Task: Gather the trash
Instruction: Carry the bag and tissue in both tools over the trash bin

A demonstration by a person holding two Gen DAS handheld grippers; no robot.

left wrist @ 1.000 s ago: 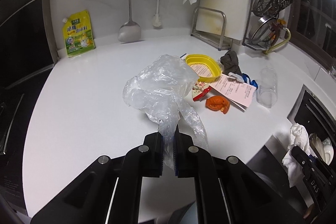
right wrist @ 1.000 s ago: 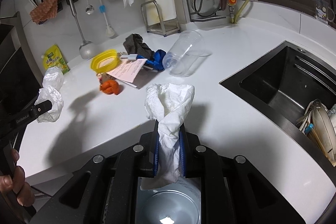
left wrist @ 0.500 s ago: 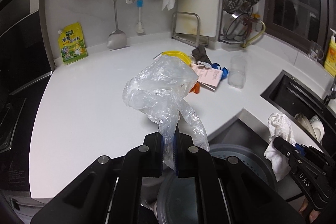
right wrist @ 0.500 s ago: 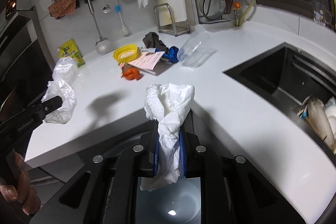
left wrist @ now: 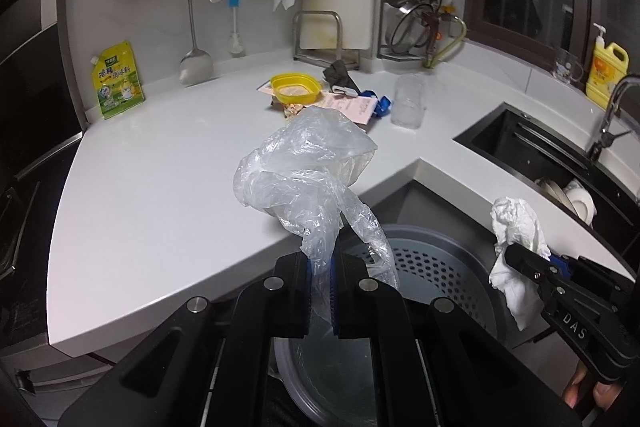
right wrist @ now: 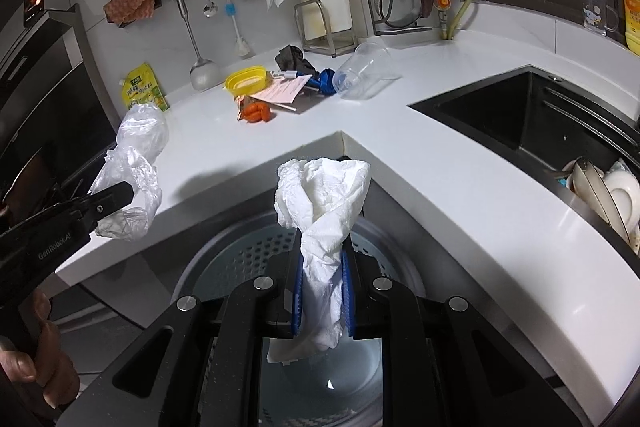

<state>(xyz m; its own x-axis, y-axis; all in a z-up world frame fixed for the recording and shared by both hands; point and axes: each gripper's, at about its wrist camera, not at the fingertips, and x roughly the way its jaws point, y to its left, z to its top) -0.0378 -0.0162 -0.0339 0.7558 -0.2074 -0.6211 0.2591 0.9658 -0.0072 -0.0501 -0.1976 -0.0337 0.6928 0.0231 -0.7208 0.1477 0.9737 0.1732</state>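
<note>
The left gripper (left wrist: pixel 320 279) has its fingers (left wrist: pixel 295 291) pinched tight on a crumpled clear bag (left wrist: pixel 300 167), which stands up above the near edge of the white surface (left wrist: pixel 160 167) and a grey perforated bin (left wrist: pixel 432 267) below. The right gripper (right wrist: pixel 322 291) has its fingers (right wrist: pixel 297 291) closed on a twisted white tissue (right wrist: pixel 324 195), held over the same bin (right wrist: pixel 248 251) in the inner corner of the surface (right wrist: pixel 440 163). Well apart, by the back wall, more litter lies on the surface: a yellow lid (right wrist: pixel 245 79), a receipt (right wrist: pixel 284 89), orange peel (right wrist: pixel 256 111), a blue wrapper (right wrist: pixel 326 81) and a tipped clear cup (right wrist: pixel 362 71).
</note>
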